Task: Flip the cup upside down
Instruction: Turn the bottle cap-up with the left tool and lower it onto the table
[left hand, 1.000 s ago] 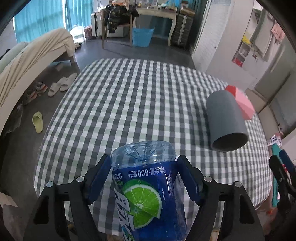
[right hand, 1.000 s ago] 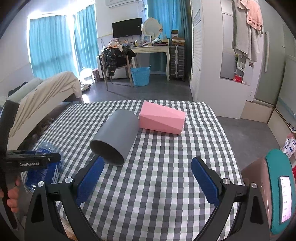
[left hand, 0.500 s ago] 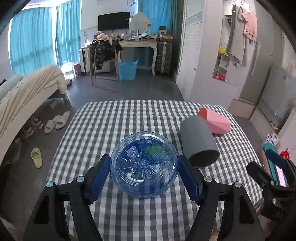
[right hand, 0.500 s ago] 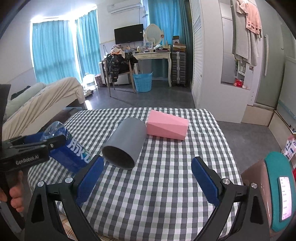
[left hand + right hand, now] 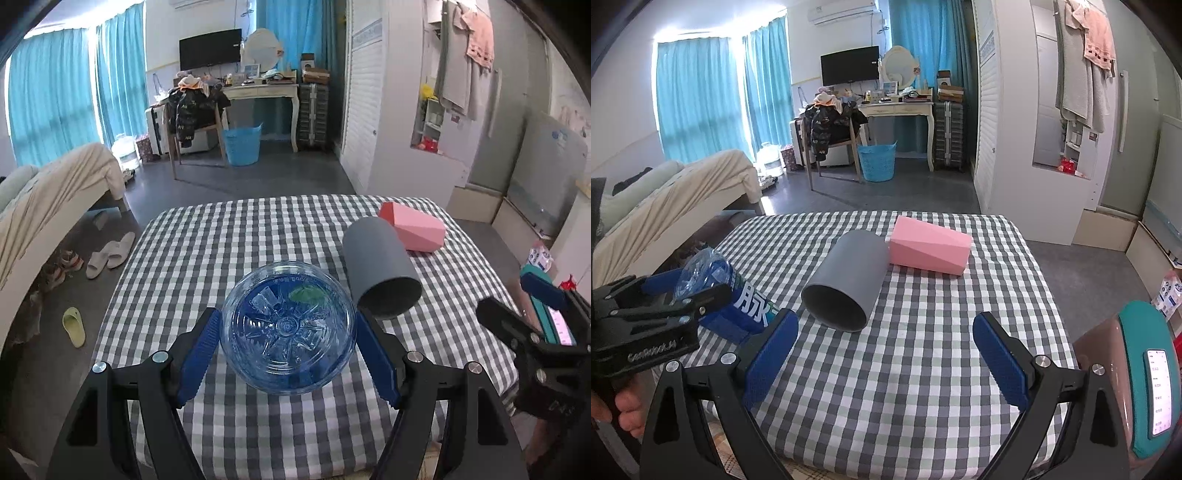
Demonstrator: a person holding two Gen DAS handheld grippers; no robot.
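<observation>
My left gripper is shut on a clear blue plastic bottle with a blue label; its ribbed base faces the camera and it lies roughly level above the table's near left part. In the right wrist view the same bottle shows tilted in the left gripper, base up and to the left. A grey cup lies on its side mid-table, mouth toward me. A pink faceted cup lies on its side just behind it. My right gripper hangs open over the table's near edge, nothing between its fingers.
The table has a grey-and-white checked cloth. A teal-and-brown appliance with a lit screen stands at the right edge. A bed sits to the left, with slippers on the floor. A person's hand holds the left gripper.
The left gripper has turned the bottle from upright-looking, label toward the camera, to base toward the camera, and has risen and pulled back. The right gripper has hardly moved.
</observation>
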